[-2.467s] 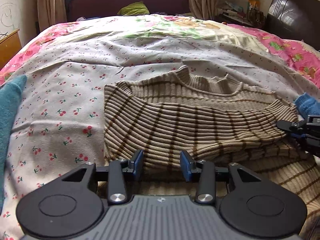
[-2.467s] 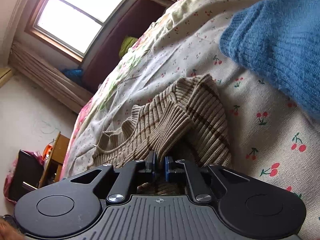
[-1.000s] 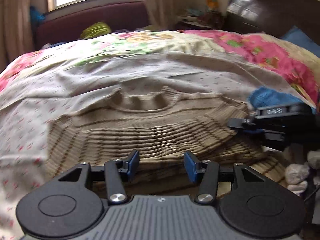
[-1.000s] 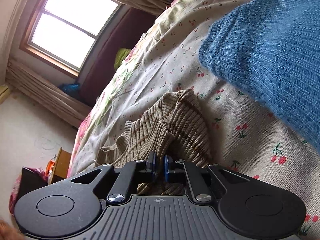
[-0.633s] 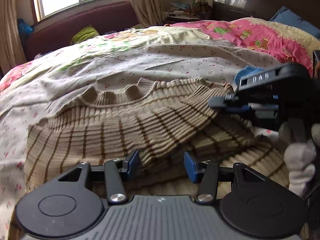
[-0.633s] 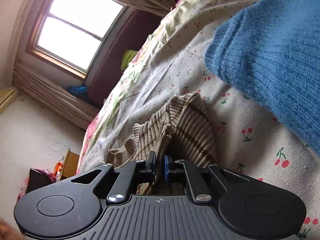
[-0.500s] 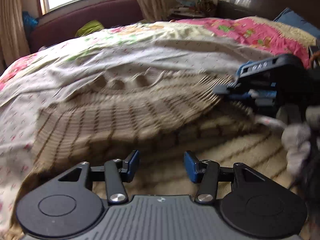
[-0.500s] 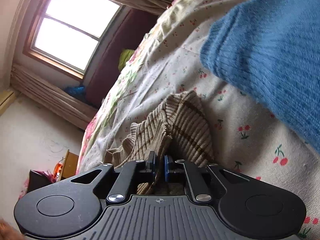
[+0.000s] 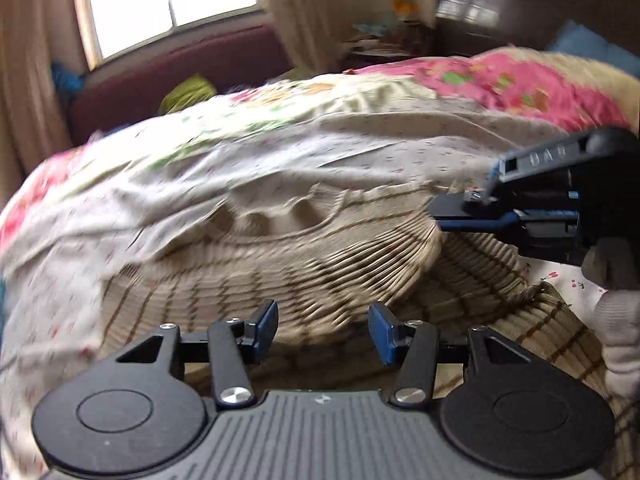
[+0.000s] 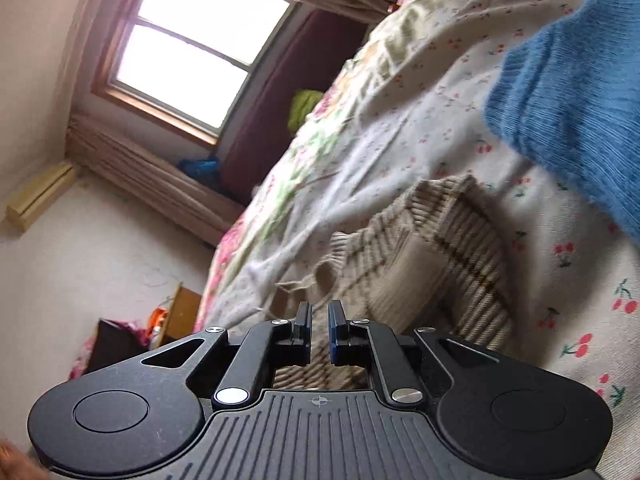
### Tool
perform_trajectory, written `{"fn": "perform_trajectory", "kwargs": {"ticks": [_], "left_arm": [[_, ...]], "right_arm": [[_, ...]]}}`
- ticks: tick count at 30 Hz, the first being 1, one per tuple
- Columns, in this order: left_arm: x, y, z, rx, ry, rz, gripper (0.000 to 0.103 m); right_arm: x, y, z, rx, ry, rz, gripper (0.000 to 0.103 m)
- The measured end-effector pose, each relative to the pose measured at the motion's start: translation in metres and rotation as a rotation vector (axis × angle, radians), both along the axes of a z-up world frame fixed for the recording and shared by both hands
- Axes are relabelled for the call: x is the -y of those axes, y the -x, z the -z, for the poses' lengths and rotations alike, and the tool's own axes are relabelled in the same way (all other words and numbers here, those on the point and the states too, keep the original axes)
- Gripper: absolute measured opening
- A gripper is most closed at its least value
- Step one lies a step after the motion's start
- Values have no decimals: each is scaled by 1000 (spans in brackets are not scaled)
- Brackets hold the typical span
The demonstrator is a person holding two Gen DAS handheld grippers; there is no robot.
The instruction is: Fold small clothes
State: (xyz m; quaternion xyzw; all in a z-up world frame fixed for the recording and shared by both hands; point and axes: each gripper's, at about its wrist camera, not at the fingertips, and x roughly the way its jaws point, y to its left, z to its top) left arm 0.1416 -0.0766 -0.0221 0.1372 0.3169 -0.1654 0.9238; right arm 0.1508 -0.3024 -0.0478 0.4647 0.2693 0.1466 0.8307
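Observation:
A beige ribbed sweater with brown stripes (image 9: 280, 264) lies on the cherry-print bedsheet (image 9: 360, 152), collar away from me. My left gripper (image 9: 323, 324) hovers open over its near edge, and nothing is pinched between the blue pads. My right gripper (image 9: 444, 216) comes in from the right, shut on the sweater's side edge, which it holds raised above the lower layer. In the right wrist view the right gripper (image 10: 319, 328) shows only a narrow slit, with the bunched sweater (image 10: 460, 240) just ahead of it.
A blue knit garment (image 10: 568, 92) lies on the sheet just right of the sweater. A gloved hand (image 9: 620, 332) holds the right tool. A pink quilt (image 9: 520, 80) and a dark headboard (image 9: 520, 4) are at the far right, a maroon window seat (image 9: 180, 68) behind the bed.
The right gripper has risen with the sweater's edge, lifting that fold off the layer beneath. The left gripper's view has swung and rolled slightly; its jaws keep the same gap.

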Motion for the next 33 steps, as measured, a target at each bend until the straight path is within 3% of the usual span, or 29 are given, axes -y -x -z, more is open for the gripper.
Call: {"fn": "perform_trajectory", "kwargs": {"ticks": [7, 12, 17, 20, 21, 22, 23, 26, 29, 33], "left_arm": [[46, -4, 18, 39, -139, 126, 61], [63, -18, 19, 39, -200, 135, 62], [85, -13, 28, 86, -355, 191, 62], [93, -21, 30, 86, -362, 159, 59], [94, -25, 30, 85, -349, 146, 54], [94, -28, 29, 76, -323, 138, 41], [93, -30, 27, 64, -290, 127, 34], [74, -30, 9, 25, -159, 72, 28], [42, -38, -13, -93, 66, 13, 27], [17, -51, -21, -175, 212, -52, 22]], "right_arm": [[12, -2, 6, -33, -13, 34, 9], [19, -1, 10, -59, 27, 92, 13], [21, 2, 10, -62, 41, 112, 13], [20, 4, 9, -57, 66, 125, 13], [20, 5, 9, -54, 74, 127, 13], [21, 6, 9, -53, 79, 129, 13], [22, 6, 9, -52, 79, 133, 13], [23, 6, 9, -47, 70, 129, 13], [19, 4, 9, -55, 86, 117, 13], [14, 3, 8, -55, 130, 102, 13]]}}
